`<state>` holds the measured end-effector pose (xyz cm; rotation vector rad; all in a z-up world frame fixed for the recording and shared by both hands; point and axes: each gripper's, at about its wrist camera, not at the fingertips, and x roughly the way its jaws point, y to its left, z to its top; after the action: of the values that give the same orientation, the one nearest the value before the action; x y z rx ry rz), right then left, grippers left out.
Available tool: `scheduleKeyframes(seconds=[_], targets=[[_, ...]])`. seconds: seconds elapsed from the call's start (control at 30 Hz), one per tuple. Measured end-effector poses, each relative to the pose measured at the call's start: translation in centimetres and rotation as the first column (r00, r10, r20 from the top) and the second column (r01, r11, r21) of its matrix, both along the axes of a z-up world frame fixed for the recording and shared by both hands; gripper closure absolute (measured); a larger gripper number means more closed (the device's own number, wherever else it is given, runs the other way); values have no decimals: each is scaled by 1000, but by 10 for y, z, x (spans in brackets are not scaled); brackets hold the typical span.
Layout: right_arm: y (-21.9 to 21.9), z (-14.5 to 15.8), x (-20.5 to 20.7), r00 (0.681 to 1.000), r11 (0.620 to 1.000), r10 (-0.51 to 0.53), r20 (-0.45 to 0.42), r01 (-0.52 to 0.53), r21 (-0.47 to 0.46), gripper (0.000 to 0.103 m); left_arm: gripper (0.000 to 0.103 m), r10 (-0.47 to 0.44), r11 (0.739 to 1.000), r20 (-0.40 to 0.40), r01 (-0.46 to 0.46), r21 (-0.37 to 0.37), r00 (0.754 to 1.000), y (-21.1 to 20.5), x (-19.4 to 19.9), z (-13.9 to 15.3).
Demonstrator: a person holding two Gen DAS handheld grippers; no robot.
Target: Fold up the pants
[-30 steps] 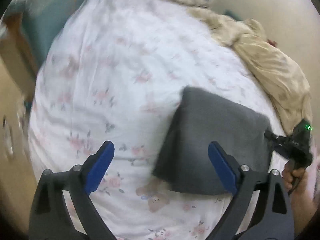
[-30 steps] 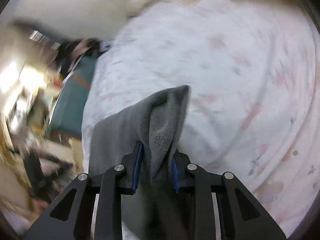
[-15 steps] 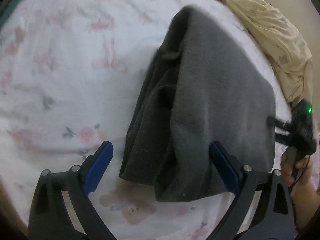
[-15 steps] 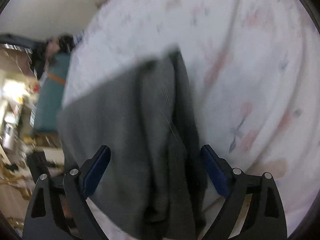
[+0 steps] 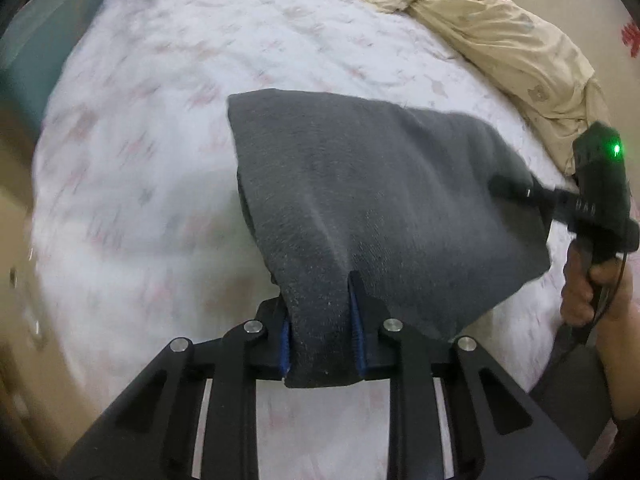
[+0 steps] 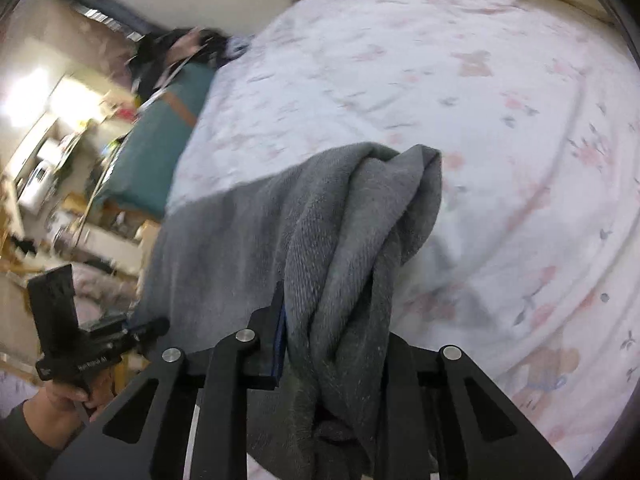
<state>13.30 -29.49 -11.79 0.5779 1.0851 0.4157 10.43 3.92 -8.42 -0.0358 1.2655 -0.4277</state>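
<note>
1. Right now I am gripping the pants point(image 5: 372, 184) with the left gripper point(image 5: 322, 344), jaws pinched on a near corner at lower centre of the frame.
2. The right gripper point(image 6: 332, 344) is clamping a bunched edge, low in its frame.
3. The pants are hanging between both grippers above the bed point(image 5: 152, 152), long axis running left to right.
4. I judge neither hand nearer; both must be lowering together.
</note>
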Motion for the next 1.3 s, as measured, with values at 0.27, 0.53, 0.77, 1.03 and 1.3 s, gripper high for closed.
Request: scheduleKeyframes(seconds=[0.27,0.53,0.77,1.03,1.3], targets=[[50,-30,-58,978,990,119,-172,-130,-55,76,79,169,985,-146,-162,65,975,27,-89,-30],[32,-25,-75,971,988,15,-240,-51,-146,54,45,296,950,-159,-273,153,942,43,-100,-47],[21,18,-119,996,972,47,-81,-64,-226,54,63,253,956,38,-256,145,967,36,-117,-13],[49,-44,-102,956,898,68,-285,-183,-399,72,75,310,931,-95,-283,229,946,34,-93,-57],[32,29,-76,997,966,78,-26,-82,-244,72,94,253,958,155,-270,97,955,21,-85,16]])
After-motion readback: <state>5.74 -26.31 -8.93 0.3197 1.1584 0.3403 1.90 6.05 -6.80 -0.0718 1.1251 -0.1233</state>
